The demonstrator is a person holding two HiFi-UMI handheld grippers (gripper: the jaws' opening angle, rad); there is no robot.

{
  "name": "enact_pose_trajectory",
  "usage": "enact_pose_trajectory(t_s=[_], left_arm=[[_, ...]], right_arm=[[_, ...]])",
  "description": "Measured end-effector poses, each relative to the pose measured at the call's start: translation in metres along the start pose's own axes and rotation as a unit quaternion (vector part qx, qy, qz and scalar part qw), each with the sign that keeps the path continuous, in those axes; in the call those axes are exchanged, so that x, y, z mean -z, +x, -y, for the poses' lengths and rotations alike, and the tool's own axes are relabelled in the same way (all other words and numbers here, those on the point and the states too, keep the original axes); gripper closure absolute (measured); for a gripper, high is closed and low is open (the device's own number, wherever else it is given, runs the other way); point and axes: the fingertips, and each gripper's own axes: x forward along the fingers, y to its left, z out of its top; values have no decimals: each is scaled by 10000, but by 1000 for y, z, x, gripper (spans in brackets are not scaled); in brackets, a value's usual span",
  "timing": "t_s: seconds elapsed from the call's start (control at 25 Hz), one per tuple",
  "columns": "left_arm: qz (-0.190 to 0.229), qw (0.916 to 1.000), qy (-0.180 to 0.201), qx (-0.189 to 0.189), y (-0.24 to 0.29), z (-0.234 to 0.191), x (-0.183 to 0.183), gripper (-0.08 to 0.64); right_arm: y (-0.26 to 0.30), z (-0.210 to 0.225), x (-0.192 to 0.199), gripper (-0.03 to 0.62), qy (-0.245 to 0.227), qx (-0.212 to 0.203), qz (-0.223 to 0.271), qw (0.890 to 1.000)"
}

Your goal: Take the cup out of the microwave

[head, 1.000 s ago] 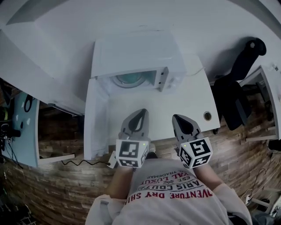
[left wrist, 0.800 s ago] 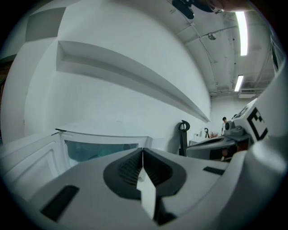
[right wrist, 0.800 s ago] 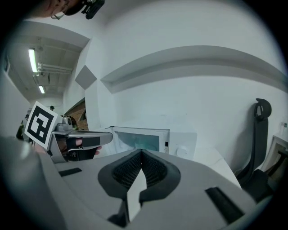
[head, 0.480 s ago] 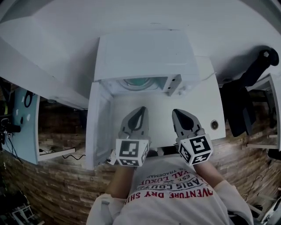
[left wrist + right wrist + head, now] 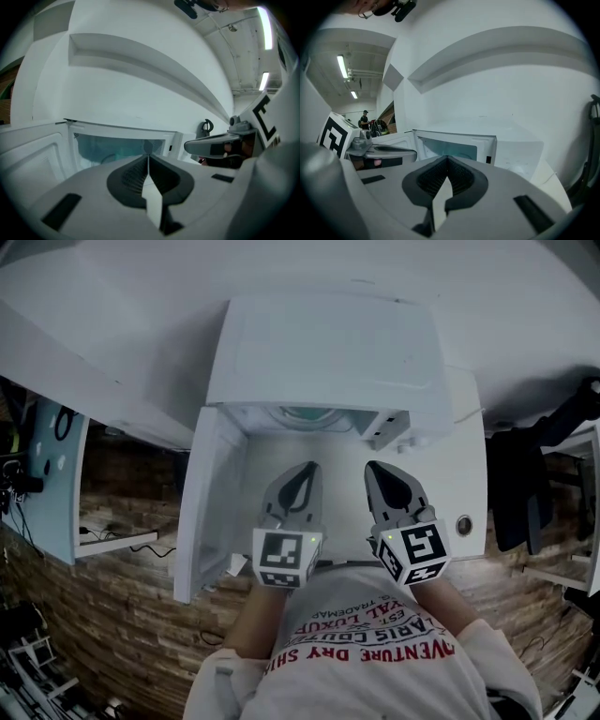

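A white microwave stands on the white table with its door swung open to the left. Its cavity shows a teal-lit turntable; I cannot make out a cup inside from any view. My left gripper is shut and empty, a little in front of the opening. My right gripper is beside it, also shut with nothing in it. In the left gripper view the closed tips point at the cavity. The right gripper view has its tips lined up on the opening.
The open door stands as a wall on the left of the approach. A round cable hole sits in the table at the right. A black chair is beyond the table's right edge, and a shelf is at the left.
Both grippers have moved forward towards the microwave, which now sits nearer and larger in the head view. Both stayed shut.
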Motion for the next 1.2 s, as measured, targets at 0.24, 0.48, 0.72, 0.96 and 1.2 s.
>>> enact_pose_trajectory(t_s=[0.24,0.48,0.72,0.96,1.2], left_arm=[[-20,9994,96,-338,28,-16,14,552],[-138,9984,-94,-541,61,-39,40,551],[-388,9980,-101,-487,93,-55,64,400],[-266,9985,-236,-420,120,-69,74,245],[-137,9987,22,-487,144,-79,64,167]], right_arm=[[31,15,11,588,43,-173,-202,9996],[61,21,26,588,100,-422,-517,9977],[78,27,37,588,117,-522,-671,9963],[83,23,53,588,122,-678,-872,9938],[84,23,63,588,145,-742,-1034,9918]])
